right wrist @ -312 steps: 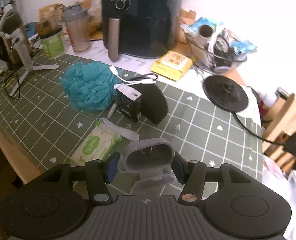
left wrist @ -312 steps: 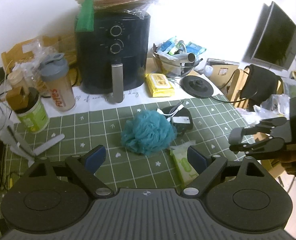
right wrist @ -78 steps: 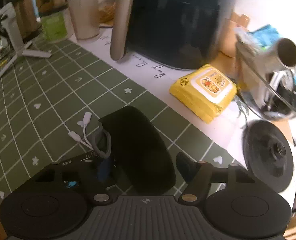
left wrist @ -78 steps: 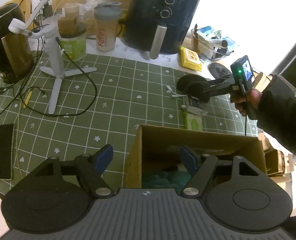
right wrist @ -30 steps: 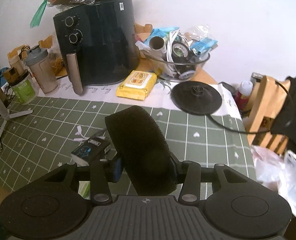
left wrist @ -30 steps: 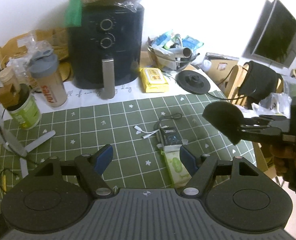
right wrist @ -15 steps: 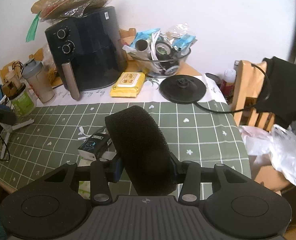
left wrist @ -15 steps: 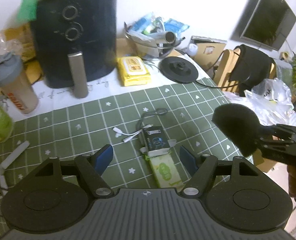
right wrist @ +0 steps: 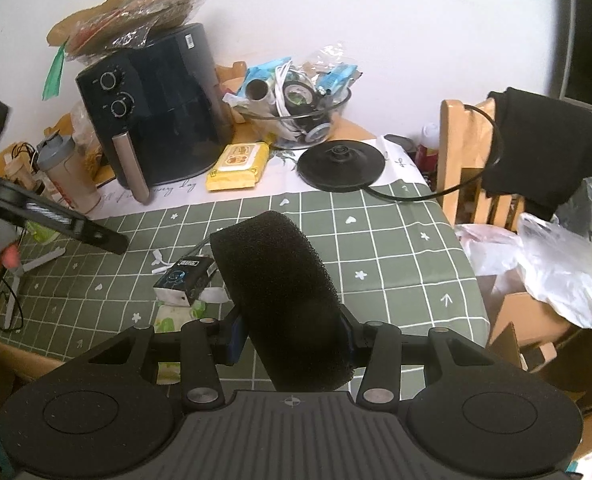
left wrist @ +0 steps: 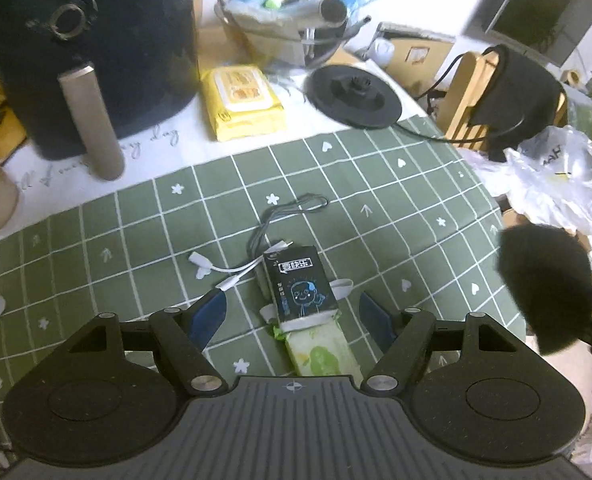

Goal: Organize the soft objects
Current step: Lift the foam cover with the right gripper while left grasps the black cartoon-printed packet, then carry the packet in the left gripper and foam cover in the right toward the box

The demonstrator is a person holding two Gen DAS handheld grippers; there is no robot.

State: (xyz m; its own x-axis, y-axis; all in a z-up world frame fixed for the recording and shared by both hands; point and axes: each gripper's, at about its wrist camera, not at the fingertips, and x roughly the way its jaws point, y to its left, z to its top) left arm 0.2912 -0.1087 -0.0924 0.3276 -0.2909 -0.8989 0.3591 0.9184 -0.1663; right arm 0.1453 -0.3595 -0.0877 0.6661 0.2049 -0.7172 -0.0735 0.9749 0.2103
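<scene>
The right gripper pinched a black foam sponge between its fingers. The sponge stood up from the fingers as a thick rounded slab, held above the edge of the table, and in the left wrist view the same sponge hung out past the table edge, well to the right of the left fingers. It looked porous and very light, so I judged that it needed little force. It was soft and would give under the pads, so a grip low on its body, as here, seemed safer than a grip at the rim, where the foam could fold and slip out. It did not look fragile or slippery.

The left gripper had its fingers spread wide with nothing pressed between them. Between and a little ahead of them lay a black tissue pack, and under its near end a green wipes pack that reached back toward the gripper body. Both looked like soft film packs: light, flexible, and with a smooth wrapper that might slide. I judged that the best hold was across the short width, near the middle. A white cable and a grey cord lay touching or just beside the left side of the black pack, so the left finger could catch them
</scene>
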